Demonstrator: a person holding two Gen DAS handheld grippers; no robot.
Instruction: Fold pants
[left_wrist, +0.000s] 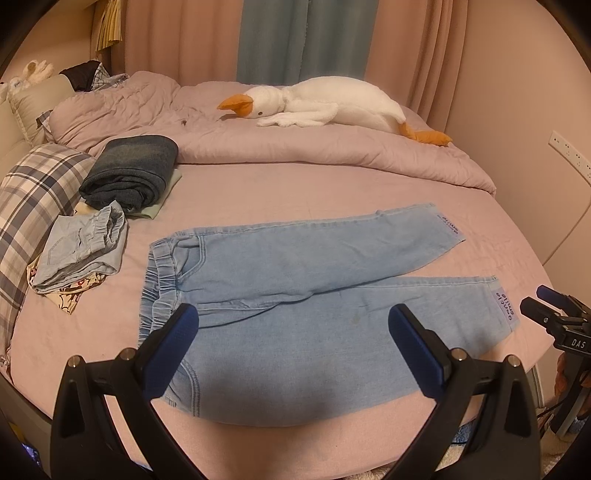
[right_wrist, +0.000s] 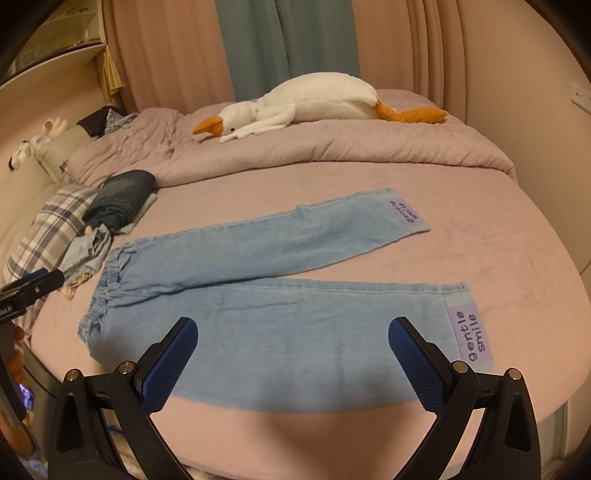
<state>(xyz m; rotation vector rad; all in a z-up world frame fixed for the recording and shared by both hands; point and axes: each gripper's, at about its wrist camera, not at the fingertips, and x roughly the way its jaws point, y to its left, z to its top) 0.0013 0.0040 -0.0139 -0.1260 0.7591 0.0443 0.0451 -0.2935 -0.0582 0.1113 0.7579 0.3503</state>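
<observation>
At the far left of the bed (left_wrist: 258, 184) lay a plaid pillow (left_wrist: 33, 199), with a folded dark garment (left_wrist: 133, 173) and a crumpled pale denim piece (left_wrist: 81, 247) just beside it. Next came the light-blue pants (left_wrist: 295, 280) — spread flat on the pink sheet, elastic waistband to the left, both legs running right and parted in a narrow V, each cuff bearing a lilac "gentle smile" label (right_wrist: 474, 338). The left gripper (left_wrist: 293, 325) hovered over the near leg close to the waist, its blue-padded fingers (left_wrist: 173, 350) spread wide and holding nothing. The right gripper (right_wrist: 293, 339) hung above the same leg nearer the cuff, fingers (right_wrist: 417, 362) likewise apart and empty. Behind — on the bunched quilt (left_wrist: 332, 147) — a white plush goose (left_wrist: 332, 101) lay stretched toward the right.
</observation>
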